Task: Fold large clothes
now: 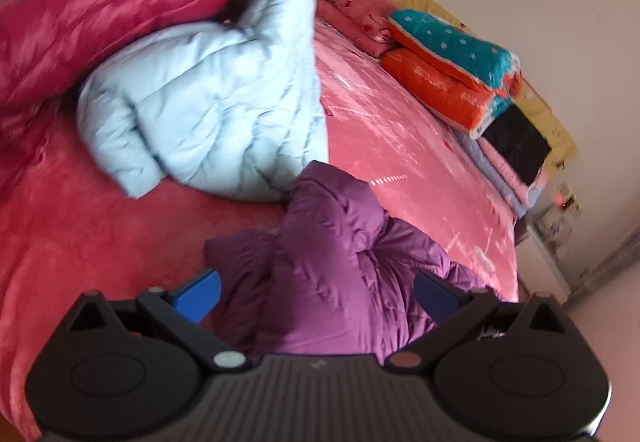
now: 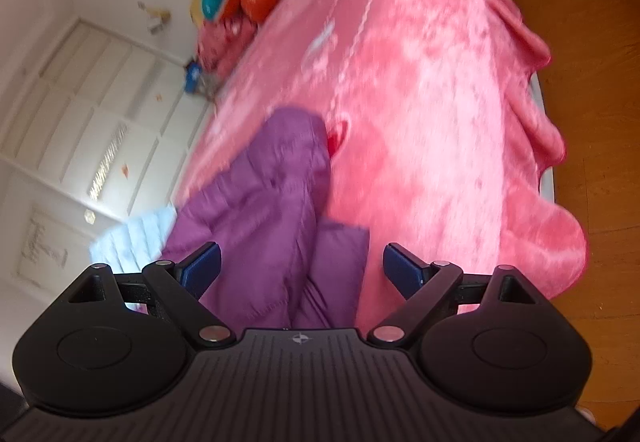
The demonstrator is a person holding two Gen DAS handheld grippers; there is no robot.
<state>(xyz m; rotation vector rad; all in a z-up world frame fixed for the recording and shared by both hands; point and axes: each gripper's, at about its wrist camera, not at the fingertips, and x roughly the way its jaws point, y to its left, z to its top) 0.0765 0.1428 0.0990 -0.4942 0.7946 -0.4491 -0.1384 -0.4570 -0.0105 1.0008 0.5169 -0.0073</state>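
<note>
**Both grippers poised over the purple jacket, nothing gripped yet**

The left gripper (image 1: 316, 294) has its blue-padded fingers spread wide, and the same goes for the right gripper (image 2: 300, 268); neither pinches any cloth. Directly ahead of both, filling the gap between each pair of fingers, lies the crumpled purple quilted puffer jacket (image 1: 336, 274), bunched into a heap on the fluffy pink bed blanket (image 1: 408, 145). From the right gripper's view the jacket (image 2: 276, 209) runs forward in a rumpled ridge, with bare blanket (image 2: 440, 101) off to its right.

Further out from the left gripper, beyond and to the left of the purple one, sits a pale blue quilted puffer jacket (image 1: 208, 101), with a glossy crimson padded jacket (image 1: 92, 25) resting against it. Far ahead to the right is a stack of folded orange and teal dotted bedding (image 1: 448, 65).

To my eye this is the reaching step, before any fold. The next move calls for closing on two edges, hem or shoulders, and drawing the jacket out flat.
</note>
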